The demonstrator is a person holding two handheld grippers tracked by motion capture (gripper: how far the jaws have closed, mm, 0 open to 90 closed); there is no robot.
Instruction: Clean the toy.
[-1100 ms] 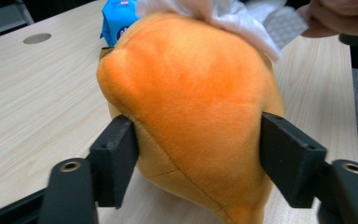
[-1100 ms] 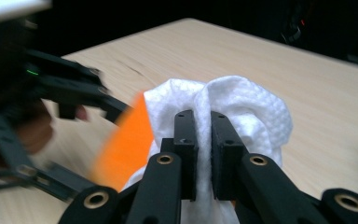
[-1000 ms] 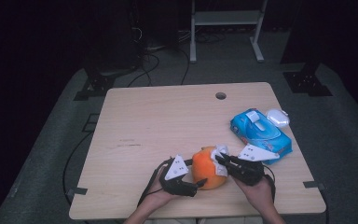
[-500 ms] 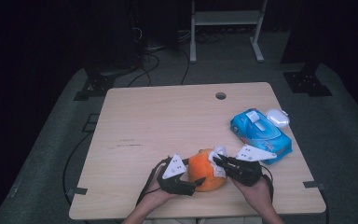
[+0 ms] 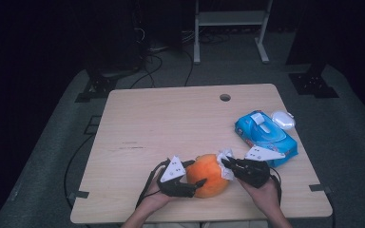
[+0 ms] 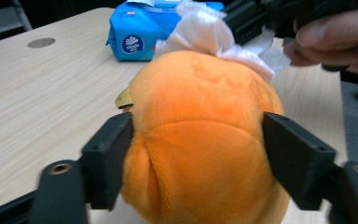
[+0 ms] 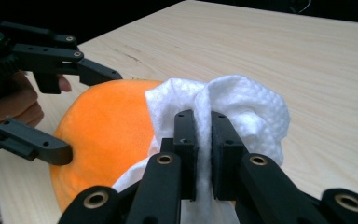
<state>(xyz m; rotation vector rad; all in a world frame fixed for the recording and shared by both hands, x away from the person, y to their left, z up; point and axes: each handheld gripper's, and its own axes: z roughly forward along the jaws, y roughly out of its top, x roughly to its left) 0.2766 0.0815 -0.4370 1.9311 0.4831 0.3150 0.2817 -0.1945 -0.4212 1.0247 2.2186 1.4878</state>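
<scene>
The round orange plush toy [image 6: 200, 140] is soft and light, squeezed between the left tongs [image 5: 194, 176]. The right tongs [image 7: 204, 140] pinch a floppy white wipe [image 7: 247, 112] against its top.

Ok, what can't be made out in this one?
- Plush, left gripper view: its underside is cut off by the bottom edge, and its far side is hidden by its own bulk and the wipe.
- Pack, high view: the print is too small to read; its near corner is hidden by the right gripper.
- Left gripper: its jaws have just been closing around the plush; whether they press it firmly can't be told.
</scene>
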